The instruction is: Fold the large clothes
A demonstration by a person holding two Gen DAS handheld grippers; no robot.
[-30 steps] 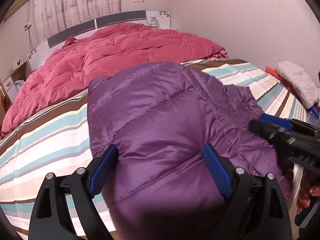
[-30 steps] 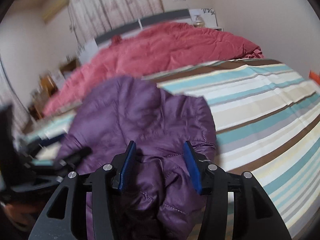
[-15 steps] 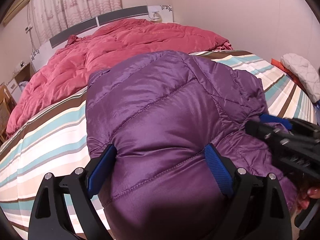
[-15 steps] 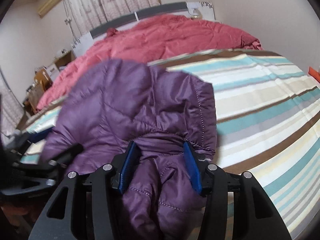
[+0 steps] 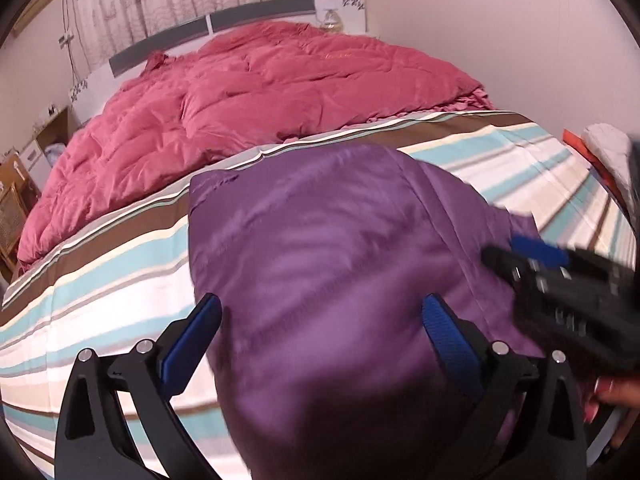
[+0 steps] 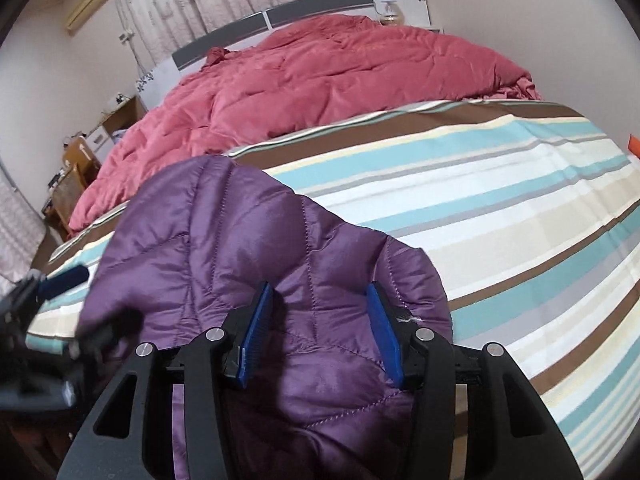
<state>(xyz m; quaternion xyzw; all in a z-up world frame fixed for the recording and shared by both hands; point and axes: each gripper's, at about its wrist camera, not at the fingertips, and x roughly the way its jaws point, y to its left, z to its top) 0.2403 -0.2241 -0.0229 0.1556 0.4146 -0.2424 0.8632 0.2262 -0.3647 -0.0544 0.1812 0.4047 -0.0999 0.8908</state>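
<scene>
Bedding fills both views: a striped sheet (image 5: 100, 300) across the near half of the bed, a red quilt (image 5: 280, 92) bunched at the far end under the headboard.

On the left, the left gripper (image 5: 320, 332) has just been opening, and its jaws now stand as wide as they go. The purple down jacket (image 5: 328, 264) bulges up between the blue pads, yet the left pad shows clear of the cloth with sheet behind it, so I judge this side released rather than pinching. Compared with a second ago the jacket sits lower and nearer in the left wrist view, with more striped sheet showing beyond its far edge. That suggests the folded bulk is being laid down on the near part of the bed and let go.

To the right, the right gripper (image 6: 326, 328) stands about half open, its pads straddling a quilted fold of the jacket at its near right edge. Cloth fills the gap and seems pressed on both sides, so this end looks held. A fingertip (image 5: 612, 386) shows at the near right edge of the left wrist view.
</scene>
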